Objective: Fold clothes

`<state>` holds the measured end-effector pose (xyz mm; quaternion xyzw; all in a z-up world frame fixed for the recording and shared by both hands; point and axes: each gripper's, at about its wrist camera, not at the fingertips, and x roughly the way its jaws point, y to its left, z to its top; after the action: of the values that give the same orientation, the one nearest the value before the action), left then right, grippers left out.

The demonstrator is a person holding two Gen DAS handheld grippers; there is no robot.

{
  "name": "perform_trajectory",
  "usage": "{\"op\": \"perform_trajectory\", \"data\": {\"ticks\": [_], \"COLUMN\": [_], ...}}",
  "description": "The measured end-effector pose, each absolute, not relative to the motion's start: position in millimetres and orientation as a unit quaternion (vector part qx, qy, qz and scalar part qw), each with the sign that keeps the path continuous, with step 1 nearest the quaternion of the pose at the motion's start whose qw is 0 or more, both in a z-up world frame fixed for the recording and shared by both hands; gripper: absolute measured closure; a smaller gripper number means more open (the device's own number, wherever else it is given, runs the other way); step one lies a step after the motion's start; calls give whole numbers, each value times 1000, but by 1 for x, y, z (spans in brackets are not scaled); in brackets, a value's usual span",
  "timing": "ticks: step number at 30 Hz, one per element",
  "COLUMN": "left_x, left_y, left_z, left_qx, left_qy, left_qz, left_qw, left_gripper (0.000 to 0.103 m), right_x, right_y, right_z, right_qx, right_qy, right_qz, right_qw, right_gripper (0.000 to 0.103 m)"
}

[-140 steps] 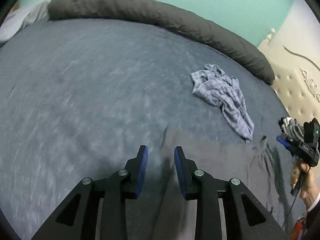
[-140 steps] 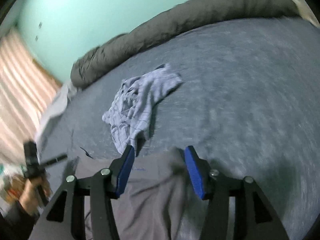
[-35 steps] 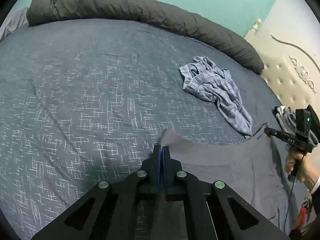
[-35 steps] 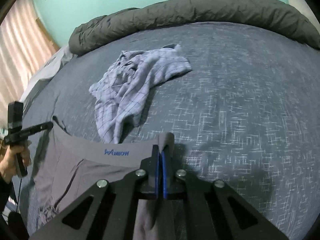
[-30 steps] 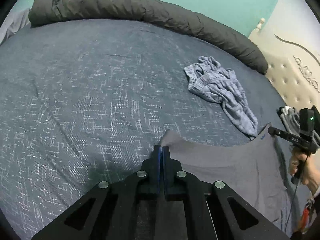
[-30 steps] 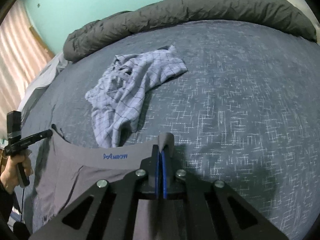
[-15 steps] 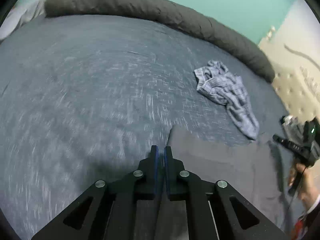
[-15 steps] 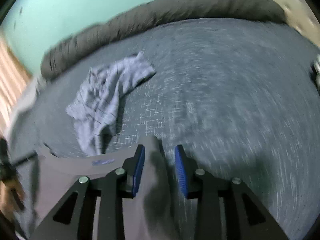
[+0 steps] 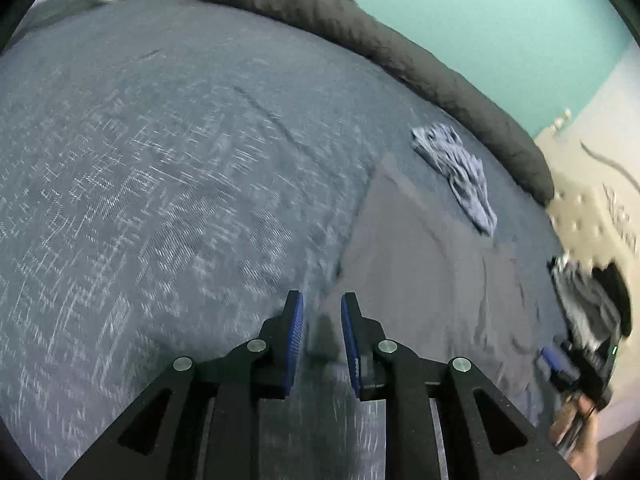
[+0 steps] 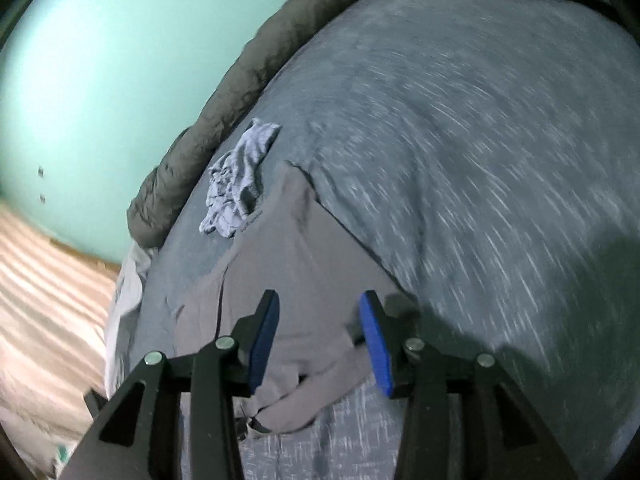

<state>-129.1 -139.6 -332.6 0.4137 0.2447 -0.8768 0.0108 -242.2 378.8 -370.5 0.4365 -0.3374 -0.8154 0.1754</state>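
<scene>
My left gripper (image 9: 322, 334) narrowly parted, right gripper (image 10: 318, 340) wide, both empty, flat grey stretch-fabric shorts (image 10: 304, 264) spread on blue-grey woven bedspread (image 9: 160, 168), waistband print (image 10: 251, 218) unreadable, crumpled blue checked garment (image 9: 460, 172) beside them.

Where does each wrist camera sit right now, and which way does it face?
Left wrist: on the left gripper, facing across the blue-grey bed cover; open fingers, the right gripper at right.
Right wrist: on the right gripper, open above the flat grey shorts, facing the teal wall.
Both show the shorts, the crumpled blue checked garment and the dark rolled duvet.
</scene>
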Motion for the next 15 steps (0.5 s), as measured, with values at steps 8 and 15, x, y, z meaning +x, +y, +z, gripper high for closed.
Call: {"op": "perform_trajectory", "data": {"ticks": [8,15], "left_x": [-124,-132], "left_y": [-116,-121], "left_z": [-354,-362], "left_qx": [424,422], "left_qy": [224,253], "left_qz": [-878,-870], "left_qw": [4,6], "left_gripper": [82,78], "right_x": [-243,-239], "right_y": [367,372], "right_z": [-371,-380], "right_qx": [424,427], "right_qy": [-317,-357], "right_qz": [-833,-818], "right_qw": [162,146], "right_gripper": [60,60]}}
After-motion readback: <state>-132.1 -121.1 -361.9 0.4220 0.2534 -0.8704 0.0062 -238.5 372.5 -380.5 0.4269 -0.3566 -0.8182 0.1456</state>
